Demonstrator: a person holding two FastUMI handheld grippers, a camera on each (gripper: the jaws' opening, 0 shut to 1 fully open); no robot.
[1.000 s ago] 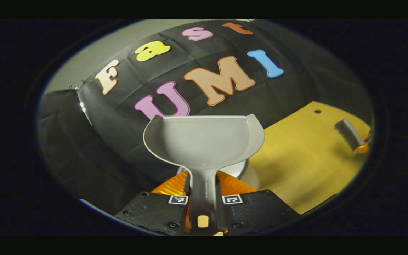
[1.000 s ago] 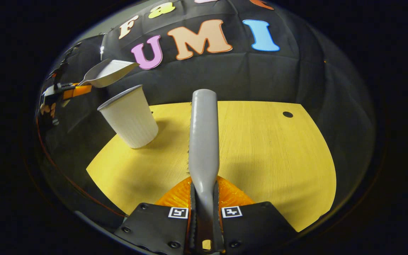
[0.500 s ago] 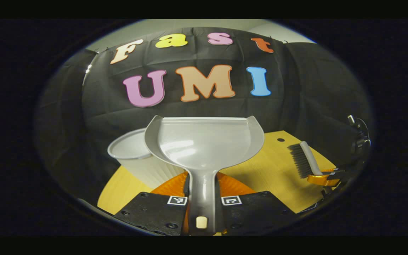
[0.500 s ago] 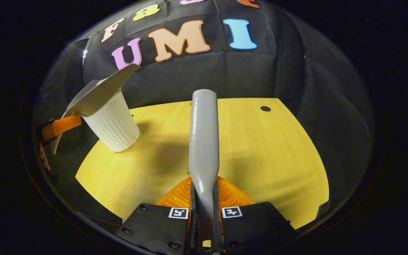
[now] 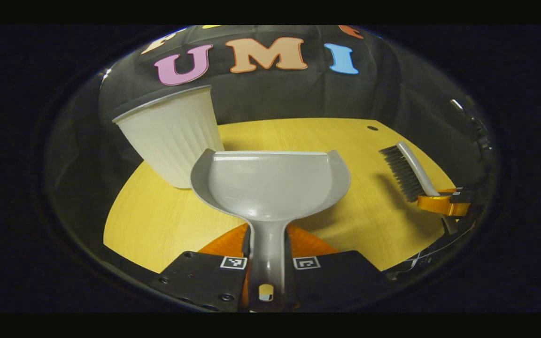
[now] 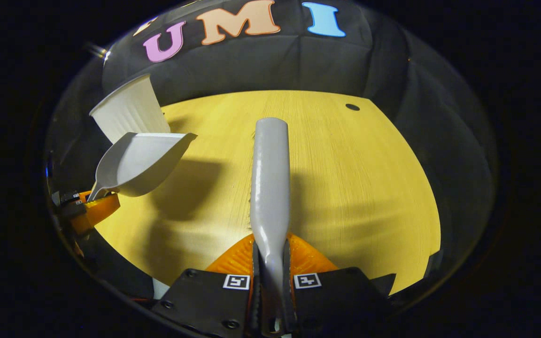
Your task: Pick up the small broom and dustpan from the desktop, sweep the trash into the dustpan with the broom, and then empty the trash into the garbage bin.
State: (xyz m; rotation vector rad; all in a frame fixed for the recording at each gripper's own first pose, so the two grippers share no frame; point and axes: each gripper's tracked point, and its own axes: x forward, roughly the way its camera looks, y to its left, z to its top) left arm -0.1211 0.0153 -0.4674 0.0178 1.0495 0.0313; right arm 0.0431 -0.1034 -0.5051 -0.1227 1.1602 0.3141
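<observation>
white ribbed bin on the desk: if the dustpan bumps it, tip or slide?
The bin likely tips: it looks thin-walled and light, and tapers to a narrow base. The dustpan is close beside it. A low nudge may just slide it across the smooth desktop.

TEXT: I can read no words, brands or numbers | SIGNS: I see two small square coded tags (image 5: pixel 233 262) on the body of the left gripper (image 5: pixel 267 237), and a like pair (image 6: pixel 236 281) on the right gripper (image 6: pixel 270 251) | DECODE: their black-and-white patterns are not legible to me
</observation>
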